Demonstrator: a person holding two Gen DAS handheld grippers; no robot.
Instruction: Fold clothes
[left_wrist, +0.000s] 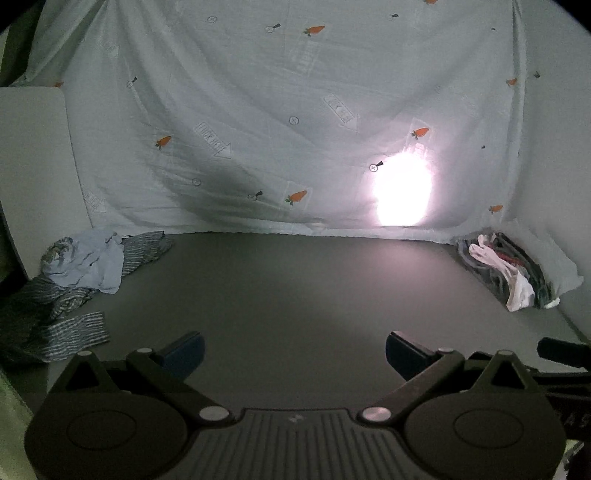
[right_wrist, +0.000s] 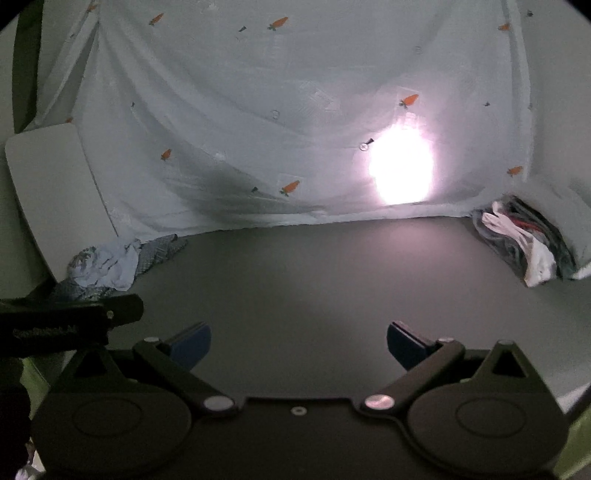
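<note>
Left wrist view: left claw (left_wrist: 294, 352) spread wide, empty, above bare grey worktop (left_wrist: 295, 295). Crumpled clothes heap (left_wrist: 79, 273) at far-left corner; folded stack (left_wrist: 508, 271) at far-right corner.

Right wrist view: right claw (right_wrist: 299, 343) spread wide, empty. Same heap (right_wrist: 110, 264) far-left, stack (right_wrist: 528, 240) far-right.

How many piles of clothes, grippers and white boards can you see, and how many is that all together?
Piles of clothes: 2, the crumpled pile on the left and the stacked pile on the right
Grippers: 2, the left gripper and the right gripper, both open and empty
White boards: 1, the white board
Total: 5
</note>
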